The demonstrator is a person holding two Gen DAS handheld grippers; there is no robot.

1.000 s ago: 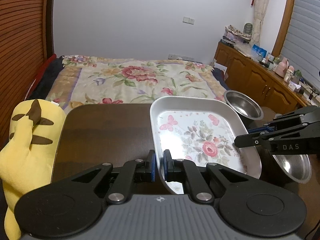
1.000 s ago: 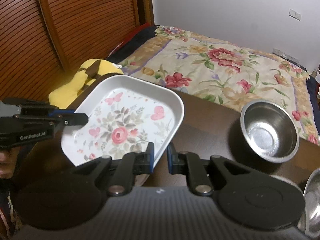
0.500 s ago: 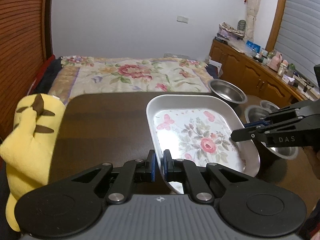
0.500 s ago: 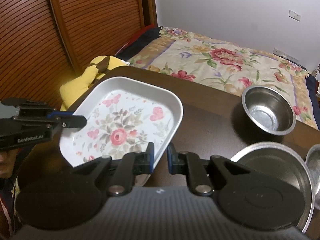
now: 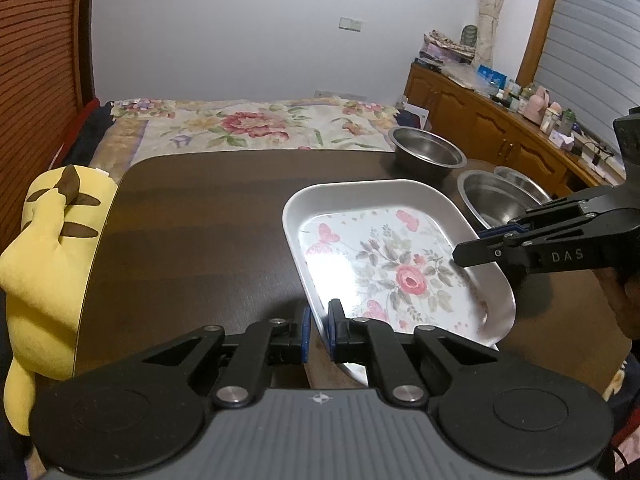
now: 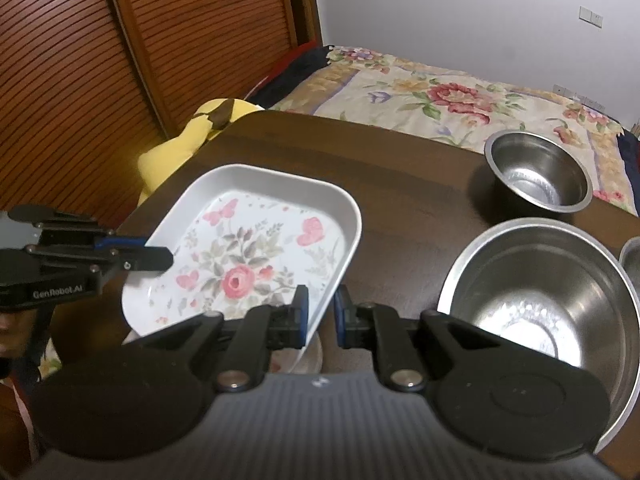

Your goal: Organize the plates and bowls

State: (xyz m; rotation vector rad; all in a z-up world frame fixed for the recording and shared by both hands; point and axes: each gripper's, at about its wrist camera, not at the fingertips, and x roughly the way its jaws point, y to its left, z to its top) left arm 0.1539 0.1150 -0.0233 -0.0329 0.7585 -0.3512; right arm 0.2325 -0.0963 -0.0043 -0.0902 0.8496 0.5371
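I see the worktop (image 5: pixel 192 216) under everything, the flowered plate (image 5: pixel 384 256) carried just above it. The plate's long axis runs away from me, steel bowls (image 6: pixel 536 304) off to its right. My left hand-held gripper (image 5: pixel 318 328) and right hand-held gripper (image 6: pixel 320 316) are each clamped on opposite rims.

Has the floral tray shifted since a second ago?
Yes. The floral tray has come back from the bed, nearer the large steel bowl.
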